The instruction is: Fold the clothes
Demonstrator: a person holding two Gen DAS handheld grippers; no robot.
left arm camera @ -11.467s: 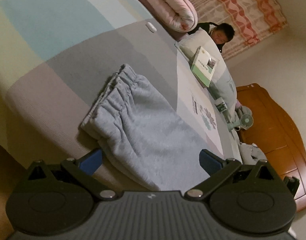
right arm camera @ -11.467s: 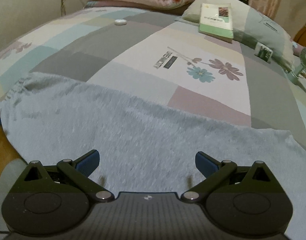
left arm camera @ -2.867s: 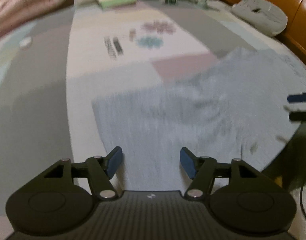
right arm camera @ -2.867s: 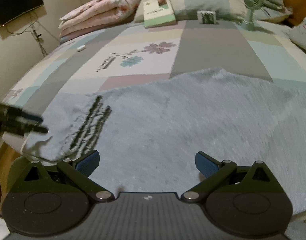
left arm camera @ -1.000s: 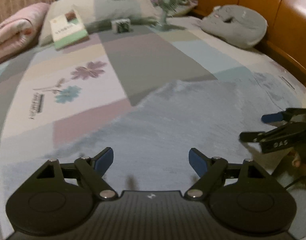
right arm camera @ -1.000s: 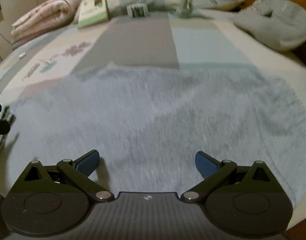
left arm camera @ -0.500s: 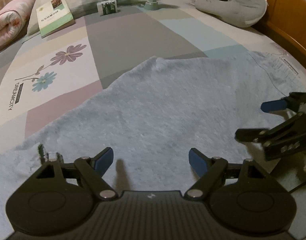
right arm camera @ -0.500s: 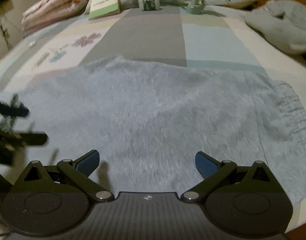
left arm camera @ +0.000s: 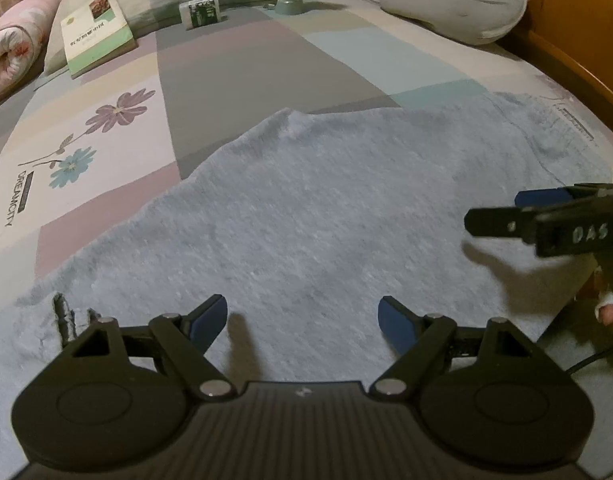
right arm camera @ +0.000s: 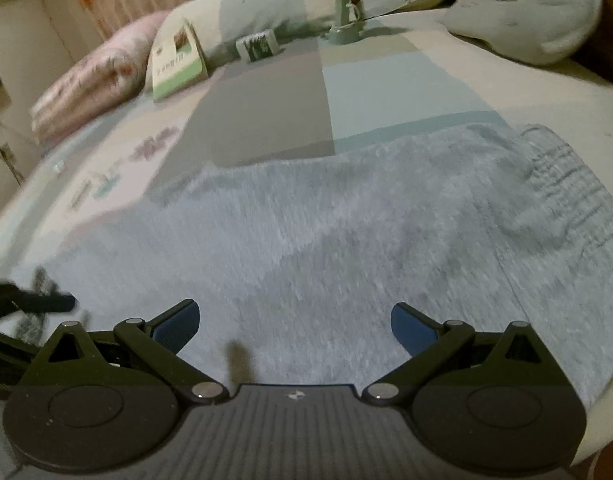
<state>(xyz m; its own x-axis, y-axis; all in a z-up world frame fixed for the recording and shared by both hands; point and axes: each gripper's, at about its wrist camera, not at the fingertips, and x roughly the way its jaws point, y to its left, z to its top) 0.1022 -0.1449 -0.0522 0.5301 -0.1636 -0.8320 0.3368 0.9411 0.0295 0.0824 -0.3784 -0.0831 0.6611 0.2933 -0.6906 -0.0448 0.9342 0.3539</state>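
Trousers (left arm camera: 326, 216) spread flat on bed (left arm camera: 234, 64).

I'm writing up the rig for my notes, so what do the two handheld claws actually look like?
Both match: a black ribbed body with two round black discs, silver pivot pins and black linkage arms ending in blue pads. The left claw and the right claw each carry a small pale logo at the centre. Seen from the side in the left wrist view, the right claw bears white letters reading DAS, and a dark cable trails below it.

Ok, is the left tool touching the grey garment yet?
Cannot tell. In the left wrist view the open left tool sits low over the garment, casting shadows, but neither contact nor gap shows plainly.
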